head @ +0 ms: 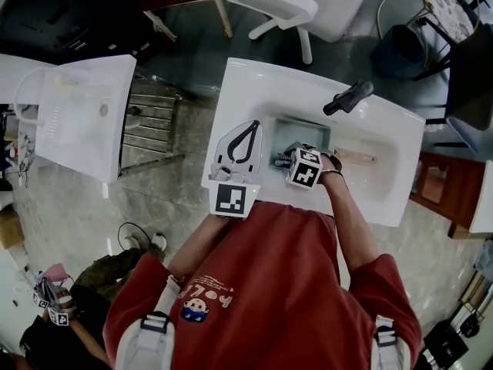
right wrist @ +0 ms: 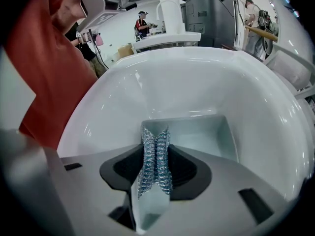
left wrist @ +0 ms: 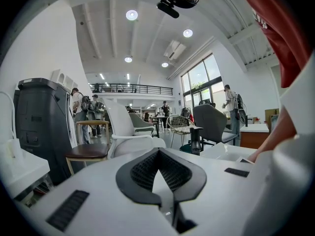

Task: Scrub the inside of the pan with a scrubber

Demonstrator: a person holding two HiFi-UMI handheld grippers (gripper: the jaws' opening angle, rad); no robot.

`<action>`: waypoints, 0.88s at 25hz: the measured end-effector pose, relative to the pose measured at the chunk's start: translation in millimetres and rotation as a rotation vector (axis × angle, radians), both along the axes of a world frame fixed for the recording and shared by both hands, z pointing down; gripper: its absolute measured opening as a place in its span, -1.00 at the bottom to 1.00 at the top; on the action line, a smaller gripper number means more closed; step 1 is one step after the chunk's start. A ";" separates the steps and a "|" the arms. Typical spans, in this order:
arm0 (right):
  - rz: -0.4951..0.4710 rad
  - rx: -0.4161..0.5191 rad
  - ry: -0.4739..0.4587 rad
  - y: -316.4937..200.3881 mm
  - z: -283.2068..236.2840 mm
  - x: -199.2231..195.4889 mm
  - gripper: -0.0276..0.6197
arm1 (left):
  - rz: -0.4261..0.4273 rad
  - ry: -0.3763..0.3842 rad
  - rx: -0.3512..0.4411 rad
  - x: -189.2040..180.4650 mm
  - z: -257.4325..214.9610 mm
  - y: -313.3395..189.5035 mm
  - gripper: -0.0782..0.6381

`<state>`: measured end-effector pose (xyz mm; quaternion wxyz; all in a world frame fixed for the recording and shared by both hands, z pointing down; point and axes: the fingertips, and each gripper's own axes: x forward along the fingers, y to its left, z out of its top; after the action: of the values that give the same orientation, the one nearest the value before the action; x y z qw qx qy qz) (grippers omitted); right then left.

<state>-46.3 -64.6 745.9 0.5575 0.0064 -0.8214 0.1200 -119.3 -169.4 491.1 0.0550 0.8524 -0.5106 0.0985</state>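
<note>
two handheld grippers at a white sink (head: 240,83). right gripper (right wrist: 155,134) over the sink's basin, jaws clamped tight on a steel mesh scrubber (right wrist: 155,166), its silvery-blue coils squeezed into a tall narrow wad between the black pads. rectangular grey-green pan (right wrist: 197,134) flat on the basin floor at the sink's middle, open side up, just past the scrubber's tip. impossible to tell whether scrubber and pan touch.

left gripper (head: 252,129) flat on the sink's left rim, outside the basin and near the pan's left wall. jaws drawn together at the tips, nothing between them, pointed toward the sink's far edge.

black lever tap (head: 348,97) at the sink's far rim, beyond the pan's far right corner. wooden-handled item (head: 356,156) in the basin toward the sink's right end, apart from the pan, kind unclear. white chair (head: 296,2) past the sink's far edge. red shirt (head: 285,284) of the person against the sink's near edge.
</note>
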 end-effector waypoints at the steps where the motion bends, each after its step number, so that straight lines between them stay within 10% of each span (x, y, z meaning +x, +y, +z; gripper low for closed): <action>1: 0.000 0.003 0.000 -0.3 0.5 -0.1 -0.41 | 0.000 0.001 -0.001 0.6 0.5 0.1 -0.76; 11: -0.016 0.106 0.022 -17.4 4.5 0.0 -0.41 | -0.006 -0.004 -0.003 -2.8 -1.0 1.3 -0.76; 22: 0.059 0.424 0.086 -85.3 10.4 9.5 -0.41 | 0.009 -0.012 0.004 1.5 -2.7 2.7 -0.76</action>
<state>-36.8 -149.9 756.3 0.5744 0.1527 -0.8032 -0.0393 -117.9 -166.7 488.4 0.0495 0.8541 -0.5074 0.1028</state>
